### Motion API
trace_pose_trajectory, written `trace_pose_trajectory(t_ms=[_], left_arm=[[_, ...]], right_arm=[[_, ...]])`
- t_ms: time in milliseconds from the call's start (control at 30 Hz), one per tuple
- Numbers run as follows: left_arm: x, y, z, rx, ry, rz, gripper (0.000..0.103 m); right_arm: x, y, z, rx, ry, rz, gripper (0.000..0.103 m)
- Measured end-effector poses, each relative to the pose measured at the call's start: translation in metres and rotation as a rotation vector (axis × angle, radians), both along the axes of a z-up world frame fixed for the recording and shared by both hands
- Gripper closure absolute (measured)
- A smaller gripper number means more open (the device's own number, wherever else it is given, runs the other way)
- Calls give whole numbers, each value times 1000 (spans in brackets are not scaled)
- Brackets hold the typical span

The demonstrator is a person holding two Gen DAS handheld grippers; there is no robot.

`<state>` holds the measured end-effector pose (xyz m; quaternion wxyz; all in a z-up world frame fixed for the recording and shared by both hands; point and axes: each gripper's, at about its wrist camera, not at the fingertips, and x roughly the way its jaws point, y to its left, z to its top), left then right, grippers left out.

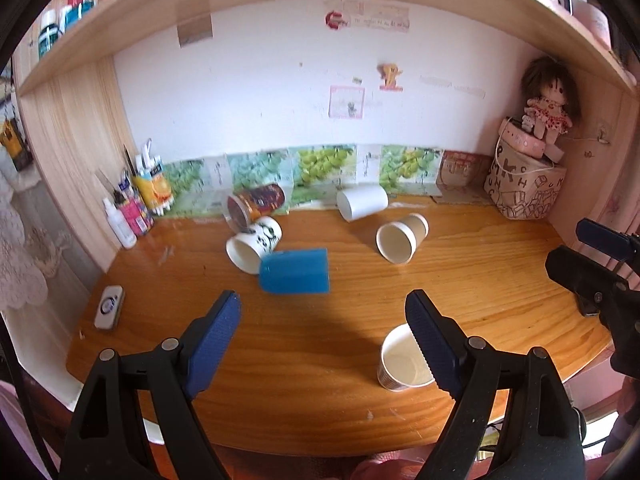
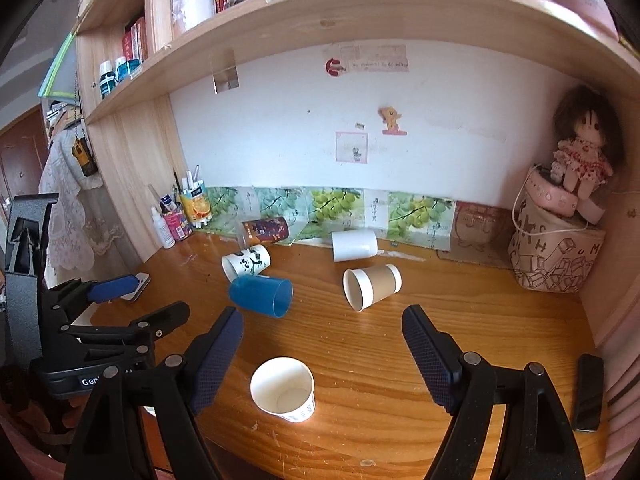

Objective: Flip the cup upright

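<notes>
Several cups lie on their sides on the wooden desk (image 1: 320,360): a blue plastic cup (image 1: 294,271) (image 2: 261,295), a white panda mug (image 1: 254,244) (image 2: 246,263), a dark printed cup (image 1: 256,203) (image 2: 265,230), a white cup (image 1: 362,201) (image 2: 354,245) and a brown paper cup (image 1: 401,237) (image 2: 371,287). One white paper cup (image 1: 404,362) (image 2: 283,389) stands upright near the front edge. My left gripper (image 1: 322,308) is open and empty, just in front of the blue cup. My right gripper (image 2: 322,324) is open and empty, above the upright cup.
Pens, bottles and a small carton (image 1: 136,196) stand at the back left. A patterned bag with a doll (image 2: 560,240) fills the back right corner. A white device (image 1: 109,306) lies at the left, a black phone (image 2: 588,390) at the right edge. A shelf hangs overhead.
</notes>
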<state>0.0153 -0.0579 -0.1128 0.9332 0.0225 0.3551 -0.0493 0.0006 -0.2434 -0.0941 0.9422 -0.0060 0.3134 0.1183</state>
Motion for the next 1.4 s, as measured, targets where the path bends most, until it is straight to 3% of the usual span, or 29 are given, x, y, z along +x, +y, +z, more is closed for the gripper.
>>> trace_pose_trajectory(t_ms=[400, 567, 700, 1133, 1400], left_arm=[[-10, 35, 52, -100, -84, -7, 15], [-26, 39, 74, -91, -181, -6, 7], [-37, 40, 88, -114, -227, -24, 5], [-63, 40, 96, -138, -383, 9, 0], [-60, 31, 95, -109, -386, 18, 0]], right_arm=[[-47, 22, 51, 14, -103, -151, 21], [-64, 26, 64, 61, -132, -195, 21], [-75, 33, 74, 64, -169, -200, 11], [-96, 33, 82, 103, -245, -229, 11], [-96, 29, 85, 102, -286, -229, 11]])
